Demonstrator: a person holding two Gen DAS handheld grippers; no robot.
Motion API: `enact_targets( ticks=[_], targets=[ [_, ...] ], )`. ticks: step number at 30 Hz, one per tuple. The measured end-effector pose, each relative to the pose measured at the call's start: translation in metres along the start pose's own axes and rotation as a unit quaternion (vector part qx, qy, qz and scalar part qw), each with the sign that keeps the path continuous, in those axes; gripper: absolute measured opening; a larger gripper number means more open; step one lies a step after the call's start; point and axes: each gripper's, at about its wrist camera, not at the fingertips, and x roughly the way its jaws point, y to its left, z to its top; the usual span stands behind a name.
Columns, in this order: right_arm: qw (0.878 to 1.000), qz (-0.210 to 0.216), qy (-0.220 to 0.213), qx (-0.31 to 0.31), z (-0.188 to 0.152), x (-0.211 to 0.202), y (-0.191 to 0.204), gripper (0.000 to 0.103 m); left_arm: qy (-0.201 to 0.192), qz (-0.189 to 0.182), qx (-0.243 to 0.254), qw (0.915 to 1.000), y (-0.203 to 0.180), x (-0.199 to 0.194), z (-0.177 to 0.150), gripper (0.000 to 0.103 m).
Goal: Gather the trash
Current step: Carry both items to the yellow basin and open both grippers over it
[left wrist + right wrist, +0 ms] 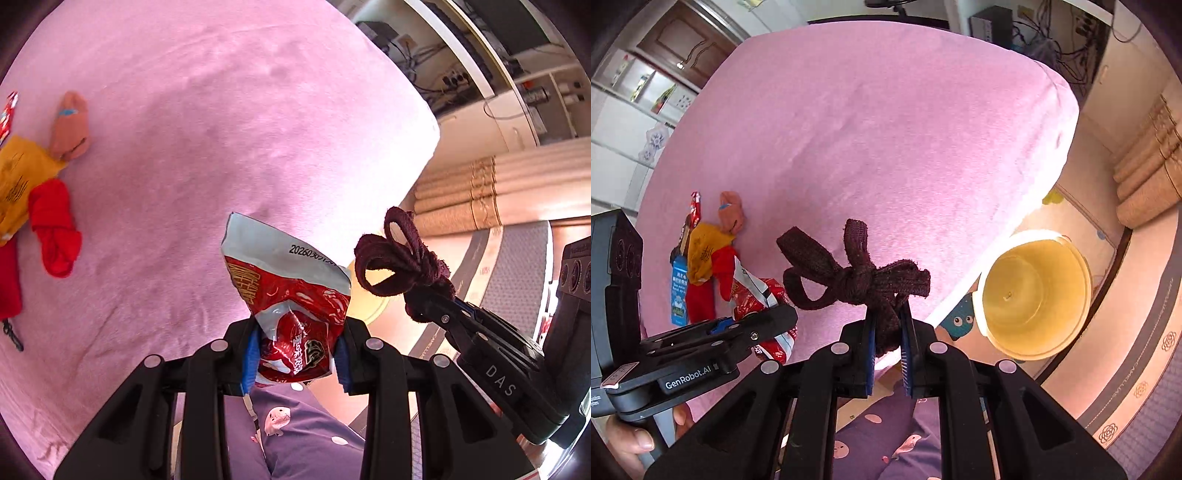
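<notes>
Pink bed (886, 129) fills the background. Left gripper (295, 354) pinches a snack wrapper (291, 295); right gripper (888, 343) is closed on a knotted cloth strip (849, 277). Beside the bed stands a yellow bin (1034, 295); either piece might miss it if released early.

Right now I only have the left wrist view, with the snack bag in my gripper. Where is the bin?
Observer: The yellow bin stands on the floor beside the bed corner, to the right of the right gripper in its view.
Operator: Anything in it?
Observer: Almost nothing, only a small speck on its bottom.
Operator: Any trash left on the bed?
Observer: Yes, a blue packet lies against the doll.
</notes>
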Motion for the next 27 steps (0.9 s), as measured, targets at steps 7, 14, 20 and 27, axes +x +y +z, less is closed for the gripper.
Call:
enact_targets(
  ticks=[7, 14, 20, 27],
  targets=[
    [0.99, -0.042, -0.025, 0.136, -0.026, -0.019, -0.102, 0.011, 0.069, -0.026, 0.088, 0.9934, -0.078, 0.053, -0.002, 0.033],
    [0.972, -0.053, -0.033, 0.227, -0.045, -0.025, -0.179, 0.011, 0.115, -0.028, 0.154, 0.9809, -0.145, 0.103, -0.008, 0.033],
    [0.962, -0.053, -0.046, 0.263, -0.047, -0.026, -0.218, 0.012, 0.135, -0.041, 0.193, 0.9709, -0.2, 0.13, 0.008, 0.046],
    [0.952, -0.057, -0.058, 0.294, -0.046, -0.033, -0.255, 0.039, 0.109, -0.035, 0.196, 0.9738, -0.221, 0.131, 0.021, 0.091]
  ],
)
